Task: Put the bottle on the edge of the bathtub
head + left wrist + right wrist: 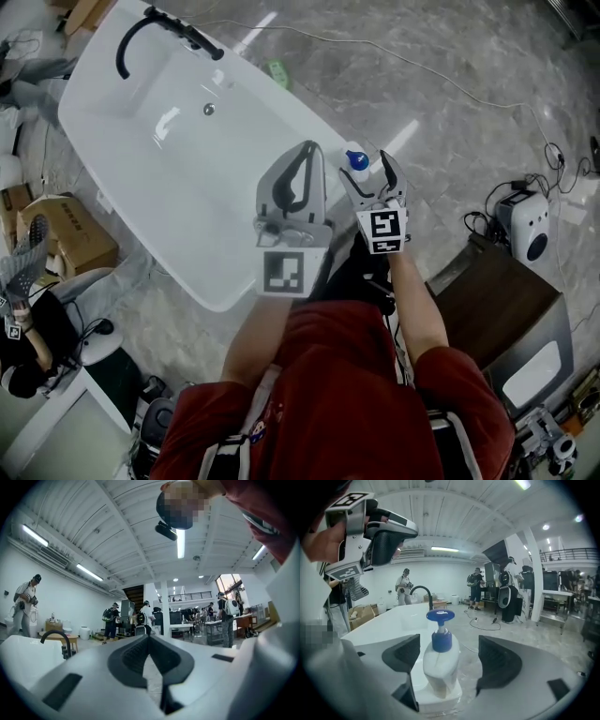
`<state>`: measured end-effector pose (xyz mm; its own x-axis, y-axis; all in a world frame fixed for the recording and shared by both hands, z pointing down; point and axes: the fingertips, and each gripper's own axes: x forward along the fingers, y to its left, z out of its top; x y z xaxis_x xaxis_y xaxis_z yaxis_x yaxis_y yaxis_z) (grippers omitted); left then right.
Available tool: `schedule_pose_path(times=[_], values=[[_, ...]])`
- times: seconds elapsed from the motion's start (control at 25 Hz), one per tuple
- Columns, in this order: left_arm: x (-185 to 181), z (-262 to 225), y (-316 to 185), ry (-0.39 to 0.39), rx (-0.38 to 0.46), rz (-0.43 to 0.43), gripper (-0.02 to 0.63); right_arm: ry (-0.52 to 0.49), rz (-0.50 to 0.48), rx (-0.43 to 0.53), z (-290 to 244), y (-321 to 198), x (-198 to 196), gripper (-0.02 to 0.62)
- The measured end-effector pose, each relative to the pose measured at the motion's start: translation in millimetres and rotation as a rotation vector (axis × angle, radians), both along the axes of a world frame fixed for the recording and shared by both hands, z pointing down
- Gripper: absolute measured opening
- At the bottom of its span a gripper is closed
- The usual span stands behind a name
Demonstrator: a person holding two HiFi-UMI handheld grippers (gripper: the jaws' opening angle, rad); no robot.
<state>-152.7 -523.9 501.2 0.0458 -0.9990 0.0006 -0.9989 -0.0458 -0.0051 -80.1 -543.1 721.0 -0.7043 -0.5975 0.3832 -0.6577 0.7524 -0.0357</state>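
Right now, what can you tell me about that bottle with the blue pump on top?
The bottle is a squat, whitish, plastic-looking pump dispenser with a blue collar and a round blue pump head. It stands upright on the rim of the white bathtub, and nothing else touches it. The right gripper has its jaws open on either side of the bottle, not pressing it.

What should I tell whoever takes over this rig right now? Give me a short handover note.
Left gripper: shut, empty, held over the tub's near end.
Right gripper: open, one jaw on each side of the bottle, pads not pressing on it.
Bottle: a pump bottle with a blue top, standing upright on the edge of the bathtub.
Done: the bottle is placed and let go.
Left: draw the right gripper straight back, clear of the bottle, without knocking it.
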Motion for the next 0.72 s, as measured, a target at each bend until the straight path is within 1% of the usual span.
schedule_pose_path(times=[0.24, 0.44, 0.6, 0.72], values=[[1.9, -22.0, 6.7, -0.005, 0.034, 0.002, 0.018, -0.026, 0.011, 0.039, -43.4, 13.4, 9.5, 0.380], [-0.9, -41.5, 16.6, -0.011, 0.057, -0.003, 0.018, -0.050, 0.005, 0.105, -89.8, 26.7, 13.1, 0.380], [-11.3, -59.2, 30.4, 0.037, 0.080, -0.011, 0.018, -0.074, 0.033, 0.140, -126.0, 39.1, 16.1, 0.380], [-21.0, -72.1, 41.6, 0.040, 0.105, 0.003, 0.018, -0.117, 0.076, 0.170, -160.7, 47.0, 15.9, 0.380]])
